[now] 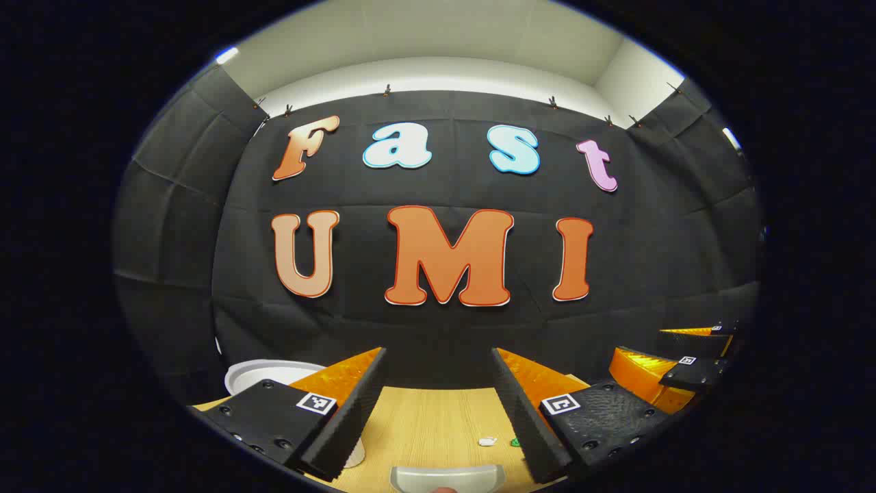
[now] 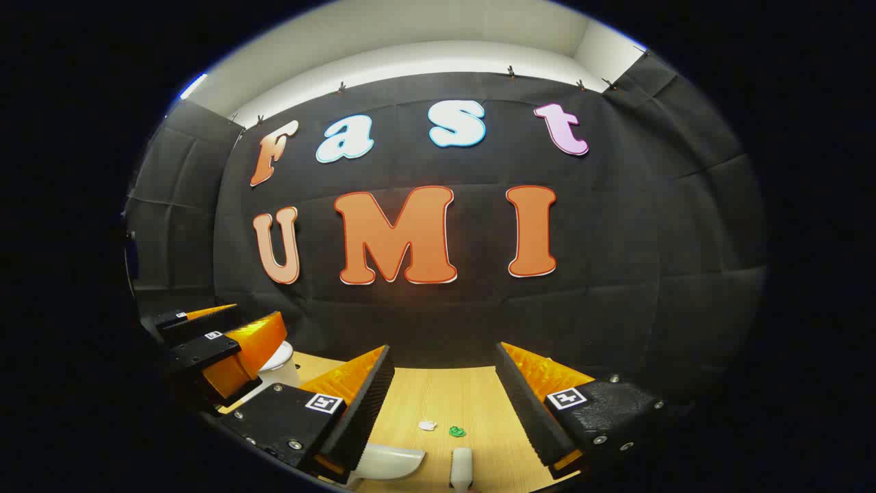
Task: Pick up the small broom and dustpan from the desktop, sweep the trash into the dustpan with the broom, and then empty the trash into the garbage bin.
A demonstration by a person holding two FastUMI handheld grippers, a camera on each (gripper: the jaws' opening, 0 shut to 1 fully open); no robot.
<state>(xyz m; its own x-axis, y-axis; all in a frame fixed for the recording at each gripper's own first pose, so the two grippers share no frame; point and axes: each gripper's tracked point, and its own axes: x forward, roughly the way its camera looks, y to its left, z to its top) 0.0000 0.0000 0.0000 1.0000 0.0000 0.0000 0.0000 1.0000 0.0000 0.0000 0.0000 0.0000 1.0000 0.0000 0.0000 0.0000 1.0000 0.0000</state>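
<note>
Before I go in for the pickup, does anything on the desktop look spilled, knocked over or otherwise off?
Nothing stands out. A white scrap and a green scrap lie loose on the desk, presumably the trash to sweep. Both tools hang open above it.

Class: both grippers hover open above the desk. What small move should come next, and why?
Probably lower the left gripper onto the grey dustpan just below it: both grippers are open and empty, and the white scrap lies unswept on the desk.

A light wooden table carries a white scrap just beside a green scrap, a grey dustpan, a white bin and a white handle.
</note>
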